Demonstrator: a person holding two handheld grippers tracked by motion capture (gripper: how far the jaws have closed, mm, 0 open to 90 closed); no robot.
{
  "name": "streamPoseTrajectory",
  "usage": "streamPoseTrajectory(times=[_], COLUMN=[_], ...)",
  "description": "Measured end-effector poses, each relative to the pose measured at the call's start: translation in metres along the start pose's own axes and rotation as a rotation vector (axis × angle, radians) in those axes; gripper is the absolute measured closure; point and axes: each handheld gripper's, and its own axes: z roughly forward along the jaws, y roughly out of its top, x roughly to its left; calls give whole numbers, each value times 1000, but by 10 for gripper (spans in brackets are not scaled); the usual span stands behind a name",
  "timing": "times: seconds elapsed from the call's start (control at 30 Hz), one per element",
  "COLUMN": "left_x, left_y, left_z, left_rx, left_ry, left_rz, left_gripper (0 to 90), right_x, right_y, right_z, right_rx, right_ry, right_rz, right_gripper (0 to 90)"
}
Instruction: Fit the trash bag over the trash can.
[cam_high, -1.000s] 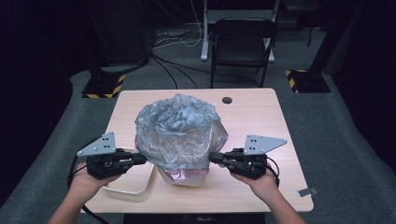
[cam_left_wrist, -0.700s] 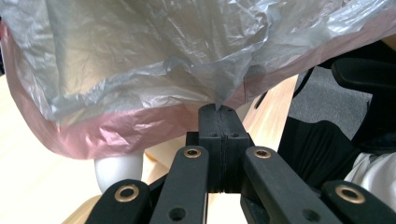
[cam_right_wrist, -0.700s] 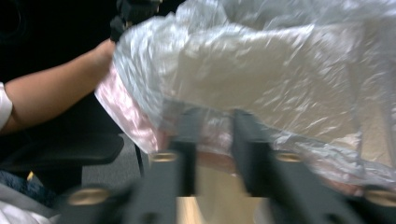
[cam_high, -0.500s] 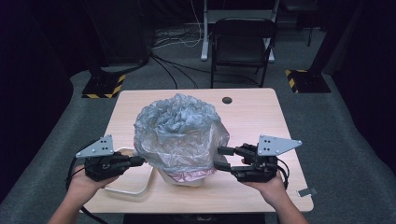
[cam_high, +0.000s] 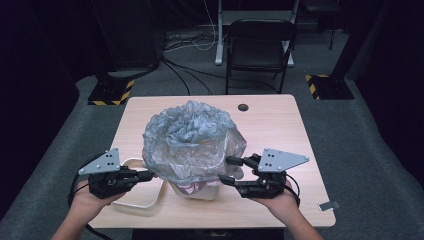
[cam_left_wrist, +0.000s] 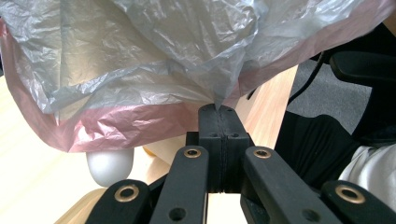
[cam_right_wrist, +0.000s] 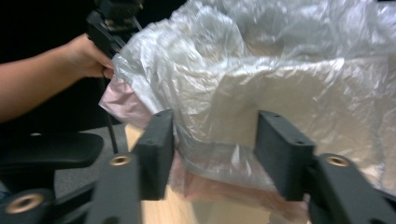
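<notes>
1. A pale wooden table (cam_high: 280, 125) is carrying the scene, with a small dark round hole (cam_high: 243, 107) showing near its far edge, right of centre
2. A crumpled grey translucent plastic bag (cam_high: 192, 137), pink along its lower hem, is sitting around the middle of the table toward the near edge, draped over a white container (cam_high: 200, 190) whose lower part is peeking out beneath the hem; from the left gripper view a rounded white foot (cam_left_wrist: 109, 165) is showing under the pink hem
3. A white loop-shaped piece (cam_high: 142, 200) is lying flat near the near-left corner, just beside the container; what it is cannot be told
4. The right gripper (cam_high: 227, 170), in the person's right hand (cam_high: 277, 202) by the near edge, is standing beside the bag's right flank; its jaws have just been opening and are now standing about halfway apart, with the bag's lower wall lying between them, and the right gripper view (cam_right_wrist: 212, 144) is showing the pads not pressing on it
5. The left gripper (cam_high: 150, 175), in the left hand (cam_high: 90, 200) by the near-left edge, is pinching the bag's left side; in the left gripper view (cam_left_wrist: 219, 109) its jaws are meeting fully, with a tuft of the plastic caught at their tips and pulled taut
</notes>
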Motion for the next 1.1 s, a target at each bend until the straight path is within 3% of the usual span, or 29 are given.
streamPoseTrajectory(times=[0.13,0.23,0.37,0.47,0.73,0.8,1.1], left_x=[1,2,5,8,13,11,10], left_y=[-1,-2,-5,-8,-16,-14,-3], left_z=[1,1,0,1,3,1,-23], left_rx=[-2,2,2,11,20,14,-70], left_ry=[-2,-1,-3,-4,-7,0,15], left_rz=[-1,-2,-13,-22,-49,-36,-65], left_gripper=[895,896,895,896,896,891,594], right_x=[-3,-6,-8,-11,-14,-15,-13], right_y=[-2,-3,-8,-13,-27,-28,-26], right_z=[4,2,-2,-4,-2,-3,-12], right_rx=[0,-13,-29,-32,24,17,-6], right_ry=[-12,16,56,69,57,57,65], right_rz=[22,27,22,30,17,28,33], right_gripper=[673,796,876,890,898,896,889])
